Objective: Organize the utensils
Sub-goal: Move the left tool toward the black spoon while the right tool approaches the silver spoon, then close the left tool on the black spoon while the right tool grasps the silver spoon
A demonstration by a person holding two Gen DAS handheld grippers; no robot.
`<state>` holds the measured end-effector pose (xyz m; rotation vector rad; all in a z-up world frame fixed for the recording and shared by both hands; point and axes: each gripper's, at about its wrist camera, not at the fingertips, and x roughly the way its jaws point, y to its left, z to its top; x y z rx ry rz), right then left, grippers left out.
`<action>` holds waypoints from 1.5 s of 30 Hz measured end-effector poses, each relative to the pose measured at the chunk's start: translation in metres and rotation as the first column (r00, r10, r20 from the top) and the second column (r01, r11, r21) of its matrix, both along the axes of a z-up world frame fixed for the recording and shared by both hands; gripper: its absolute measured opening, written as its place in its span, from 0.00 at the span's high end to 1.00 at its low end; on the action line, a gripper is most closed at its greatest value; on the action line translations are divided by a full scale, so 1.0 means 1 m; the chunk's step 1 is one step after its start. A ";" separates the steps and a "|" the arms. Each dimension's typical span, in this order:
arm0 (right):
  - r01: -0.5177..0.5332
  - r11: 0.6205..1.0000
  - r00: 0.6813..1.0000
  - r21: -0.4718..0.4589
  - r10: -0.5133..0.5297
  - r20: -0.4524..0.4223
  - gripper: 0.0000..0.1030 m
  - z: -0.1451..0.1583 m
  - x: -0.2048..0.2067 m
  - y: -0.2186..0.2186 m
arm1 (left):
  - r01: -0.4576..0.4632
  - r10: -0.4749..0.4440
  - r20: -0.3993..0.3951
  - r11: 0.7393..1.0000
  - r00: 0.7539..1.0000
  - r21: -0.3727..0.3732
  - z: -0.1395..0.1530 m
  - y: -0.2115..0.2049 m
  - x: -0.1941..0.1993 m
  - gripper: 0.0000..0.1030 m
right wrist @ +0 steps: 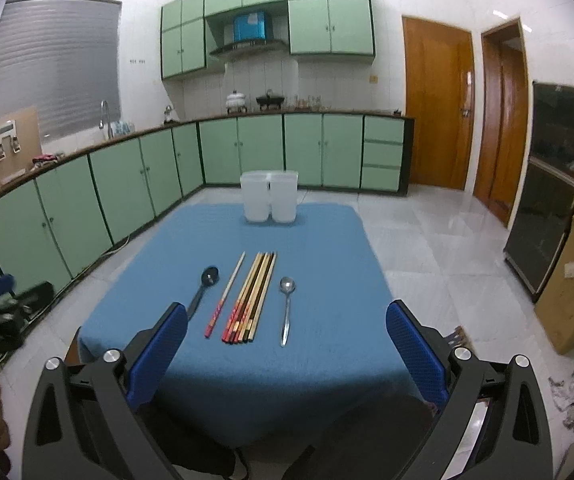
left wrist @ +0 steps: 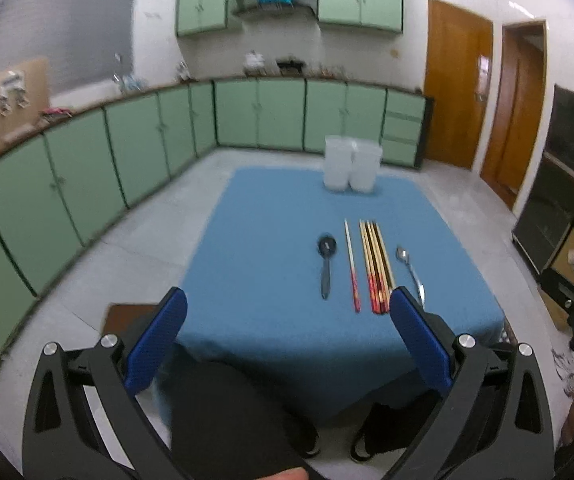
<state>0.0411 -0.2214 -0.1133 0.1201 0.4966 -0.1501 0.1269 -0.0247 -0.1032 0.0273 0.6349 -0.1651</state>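
Evenly and softly lit from overhead, with small bright streaks of ceiling lights showing top right. Strong fisheye bending of the cabinet fronts and door frames, black vignette in every corner. Left wrist view smeared by motion blur, especially the white containers; right wrist view sharper. Faint glare on the floor tiles. Shadow under the tablecloth near edge.

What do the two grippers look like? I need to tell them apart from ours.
Both look alike. The left gripper and the right gripper each have two blue, finely textured pads on black, angular linkage arms with triangular cut-outs. Round silver pins mark the joints. No cables show. Dark trousers and shoes are visible below.
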 end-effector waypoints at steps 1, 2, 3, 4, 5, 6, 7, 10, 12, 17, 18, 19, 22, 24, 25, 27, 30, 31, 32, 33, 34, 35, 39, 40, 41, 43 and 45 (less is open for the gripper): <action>0.000 1.000 1.000 0.010 0.000 -0.009 0.06 -0.006 0.007 -0.003 | 0.013 -0.013 -0.029 1.000 0.999 -0.006 -0.012 -0.002 0.013 0.05; 0.001 1.000 1.000 0.022 0.000 -0.023 0.06 -0.016 0.016 -0.006 | 0.020 -0.020 -0.055 1.000 0.998 -0.011 -0.023 -0.005 0.027 0.05; 0.001 1.000 0.999 0.031 0.000 -0.038 0.06 -0.026 0.025 -0.010 | 0.022 -0.023 -0.068 1.000 0.997 -0.013 -0.032 -0.006 0.036 0.05; 0.002 0.999 0.998 0.039 0.000 -0.058 0.06 -0.037 0.034 -0.013 | 0.018 -0.018 -0.082 1.000 0.996 -0.010 -0.043 -0.008 0.049 0.05; 0.002 0.999 0.997 0.044 0.001 -0.077 0.08 -0.047 0.042 -0.016 | 0.014 -0.014 -0.094 1.000 0.995 -0.004 -0.053 -0.009 0.058 0.05; -0.001 0.999 0.995 0.051 0.006 -0.099 0.12 -0.058 0.051 -0.017 | 0.023 -0.023 -0.114 1.000 0.993 -0.004 -0.064 -0.012 0.070 0.05; -0.006 0.998 0.992 0.062 0.013 -0.125 0.14 -0.070 0.062 -0.020 | 0.035 -0.035 -0.136 0.999 0.990 -0.008 -0.075 -0.015 0.081 0.05; -0.014 0.997 0.984 0.071 0.026 -0.178 0.20 -0.098 0.086 -0.024 | 0.048 -0.049 -0.176 0.999 0.983 -0.008 -0.103 -0.022 0.107 0.05; -0.019 0.997 0.978 0.076 0.034 -0.208 0.26 -0.110 0.105 -0.022 | 0.068 -0.068 -0.210 0.998 0.975 -0.009 -0.119 -0.027 0.122 0.05; -0.033 0.996 0.967 0.087 0.054 -0.250 0.36 -0.139 0.133 -0.023 | 0.098 -0.087 -0.258 0.995 0.962 0.031 -0.150 -0.044 0.152 0.05; -0.036 0.996 0.965 0.087 0.057 -0.255 0.38 -0.142 0.135 -0.022 | 0.100 -0.088 -0.267 0.994 0.960 0.032 -0.154 -0.046 0.157 0.05; -0.038 0.996 0.963 0.086 0.060 -0.262 0.40 -0.147 0.140 -0.023 | 0.100 -0.087 -0.275 0.994 0.958 0.037 -0.158 -0.047 0.161 0.05; -0.046 0.996 0.961 0.077 0.065 -0.268 0.43 -0.155 0.146 -0.023 | 0.094 -0.074 -0.300 0.994 0.951 0.054 -0.169 -0.049 0.169 0.05; -0.052 0.995 0.958 0.082 0.072 -0.276 0.45 -0.159 0.150 -0.025 | 0.089 -0.067 -0.299 0.994 0.952 0.062 -0.173 -0.050 0.174 0.05; -0.053 0.995 0.957 0.085 0.074 -0.281 0.46 -0.162 0.152 -0.025 | 0.086 -0.061 -0.294 0.994 0.954 0.074 -0.173 -0.050 0.173 0.05; -0.054 0.995 0.954 0.088 0.077 -0.289 0.47 -0.165 0.154 -0.026 | 0.084 -0.057 -0.277 0.993 0.959 0.087 -0.174 -0.053 0.174 0.05; -0.059 0.995 0.954 0.080 0.080 -0.287 0.47 -0.168 0.156 -0.026 | 0.084 -0.058 -0.256 0.992 0.965 0.091 -0.175 -0.056 0.176 0.05; -0.062 0.995 0.955 0.077 0.081 -0.286 0.47 -0.168 0.156 -0.026 | 0.083 -0.058 -0.250 0.993 0.967 0.090 -0.176 -0.056 0.176 0.05; -0.062 0.995 0.955 0.075 0.081 -0.285 0.48 -0.168 0.155 -0.027 | 0.084 -0.061 -0.241 0.993 0.969 0.086 -0.176 -0.056 0.176 0.06; -0.064 0.996 0.956 0.069 0.080 -0.283 0.51 -0.168 0.155 -0.027 | 0.086 -0.063 -0.236 0.993 0.970 0.085 -0.176 -0.057 0.176 0.07; -0.065 0.996 0.957 0.062 0.080 -0.280 0.52 -0.169 0.154 -0.027 | 0.091 -0.071 -0.227 0.993 0.971 0.079 -0.176 -0.057 0.174 0.13; -0.068 0.996 0.957 0.061 0.082 -0.277 0.57 -0.169 0.155 -0.027 | 0.100 -0.082 -0.219 0.992 0.972 0.075 -0.175 -0.058 0.171 0.22; -0.081 0.995 0.958 0.058 0.093 -0.269 0.74 -0.169 0.157 -0.026 | 0.137 -0.124 -0.210 0.989 0.970 0.050 -0.171 -0.062 0.165 0.54; -0.084 0.995 0.958 0.059 0.097 -0.269 0.76 -0.169 0.156 -0.026 | 0.148 -0.137 -0.209 0.988 0.968 0.036 -0.171 -0.063 0.165 0.64; -0.092 0.994 0.958 0.063 0.105 -0.268 0.80 -0.169 0.157 -0.025 | 0.162 -0.154 -0.210 0.986 0.966 0.024 -0.170 -0.065 0.165 0.73; -0.103 0.993 0.957 0.065 0.117 -0.267 0.88 -0.169 0.157 -0.024 | 0.180 -0.176 -0.210 0.984 0.962 0.003 -0.170 -0.068 0.166 0.85; -0.106 0.992 0.956 0.069 0.121 -0.268 0.89 -0.168 0.159 -0.024 | 0.191 -0.193 -0.219 0.981 0.956 -0.027 -0.170 -0.070 0.168 0.88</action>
